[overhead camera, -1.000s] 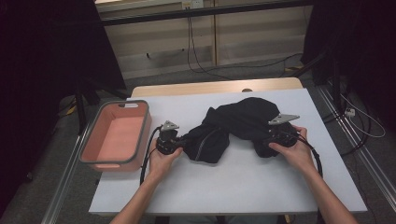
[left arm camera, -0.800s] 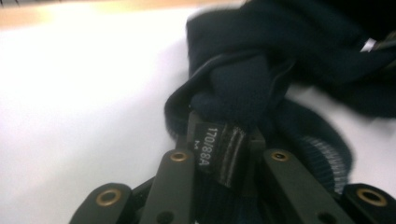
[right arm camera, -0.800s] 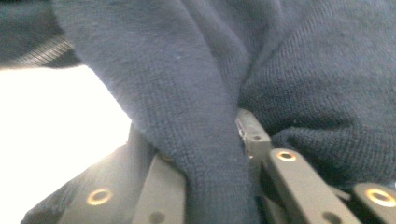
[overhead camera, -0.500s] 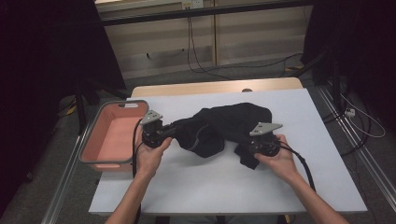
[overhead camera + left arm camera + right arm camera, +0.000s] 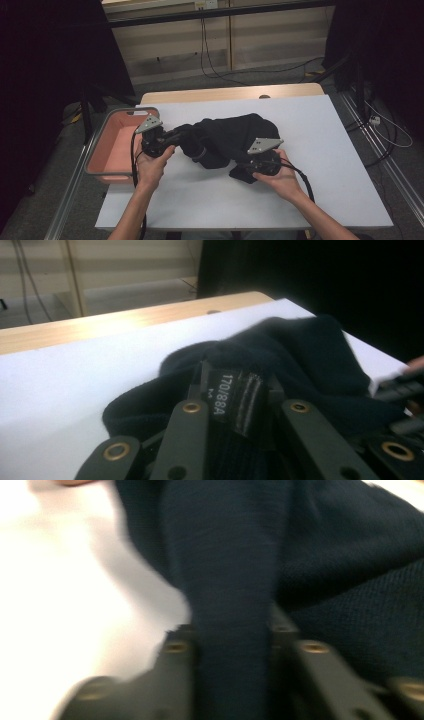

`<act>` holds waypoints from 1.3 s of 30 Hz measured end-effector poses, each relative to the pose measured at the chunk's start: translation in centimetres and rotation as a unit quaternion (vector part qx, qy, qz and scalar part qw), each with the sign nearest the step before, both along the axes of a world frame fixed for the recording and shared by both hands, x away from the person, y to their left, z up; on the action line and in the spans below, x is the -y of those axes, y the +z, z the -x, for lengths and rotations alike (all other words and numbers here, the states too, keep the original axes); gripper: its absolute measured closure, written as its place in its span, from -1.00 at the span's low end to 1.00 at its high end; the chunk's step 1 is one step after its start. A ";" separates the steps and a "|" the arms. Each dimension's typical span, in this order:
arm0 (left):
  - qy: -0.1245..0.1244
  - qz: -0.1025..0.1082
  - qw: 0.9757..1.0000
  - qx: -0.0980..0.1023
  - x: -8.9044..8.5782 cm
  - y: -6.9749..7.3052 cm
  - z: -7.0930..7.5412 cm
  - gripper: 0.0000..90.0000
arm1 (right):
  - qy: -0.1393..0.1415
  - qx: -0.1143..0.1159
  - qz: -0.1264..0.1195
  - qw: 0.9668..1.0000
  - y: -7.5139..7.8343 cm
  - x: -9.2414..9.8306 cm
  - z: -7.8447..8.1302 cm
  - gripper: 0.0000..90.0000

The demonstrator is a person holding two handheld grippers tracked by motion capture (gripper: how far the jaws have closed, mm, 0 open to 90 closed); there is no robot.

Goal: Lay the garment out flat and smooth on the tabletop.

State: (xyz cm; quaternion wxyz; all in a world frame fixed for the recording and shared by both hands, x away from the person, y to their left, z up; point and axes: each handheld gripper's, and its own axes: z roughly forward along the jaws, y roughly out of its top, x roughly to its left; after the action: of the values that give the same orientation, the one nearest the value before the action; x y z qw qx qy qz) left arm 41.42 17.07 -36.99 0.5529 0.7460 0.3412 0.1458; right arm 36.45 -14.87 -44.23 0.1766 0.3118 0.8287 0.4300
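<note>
A dark navy knitted garment (image 5: 225,136) lies bunched on the white table (image 5: 310,150). My left gripper (image 5: 176,138) holds its left end a little above the table, beside the pink basket (image 5: 107,150). In the left gripper view the jaws of that gripper (image 5: 232,407) are shut on the collar, right at the size label (image 5: 225,392). My right gripper (image 5: 244,169) is at the garment's near right edge. In the right gripper view a strip of the cloth (image 5: 232,580) fills the gap of the right gripper (image 5: 232,630); its jaws have just been opening a little and still pinch the fold.
The pink basket stands off the table's left edge with nothing visible inside. A wooden strip (image 5: 230,93) runs along the table's far edge. Cables (image 5: 210,60) lie on the floor beyond. Dark stands (image 5: 355,75) rise at the right.
Both hands have carried the garment leftward toward the basket. The left gripper has risen with the collar, and the right gripper has slid left along the near edge.
</note>
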 end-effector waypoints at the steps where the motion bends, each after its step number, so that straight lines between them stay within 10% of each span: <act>1: -0.004 -0.002 1.000 0.002 0.3 0.0 0.1 0.79 | -0.011 -0.004 -0.002 1.000 -0.2 0.5 -0.2 0.39; 8: -0.026 -0.015 1.000 0.006 2.1 -0.1 0.8 0.78 | -0.044 0.034 -0.015 0.998 1.1 1.7 -0.2 -0.24; 14: -0.031 -0.026 0.999 0.011 2.2 0.1 1.3 0.78 | -0.032 0.047 -0.008 0.998 1.3 0.6 0.1 -0.25; 17: -0.034 -0.025 0.999 0.012 2.3 0.0 1.3 0.78 | -0.031 0.049 -0.004 0.998 1.1 0.2 -0.2 -0.12; 22: -0.043 -0.031 0.998 0.016 2.8 0.1 1.7 0.78 | -0.041 0.047 0.000 0.998 1.1 1.0 -0.7 0.83; 31: -0.075 -0.052 0.995 0.026 4.4 0.2 2.9 0.78 | -0.105 0.077 -0.032 0.991 3.3 6.2 -0.3 0.86; 39: -0.146 -0.101 0.984 0.017 8.5 -2.0 4.8 0.78 | -0.182 0.082 -0.041 0.979 3.4 11.2 -1.2 0.86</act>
State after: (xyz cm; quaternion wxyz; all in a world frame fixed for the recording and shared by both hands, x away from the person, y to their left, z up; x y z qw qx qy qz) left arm 36.64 8.61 -39.03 0.4957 0.8374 0.2024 0.1098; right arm 37.61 -26.04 -40.88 0.3064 0.4281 0.7226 0.4479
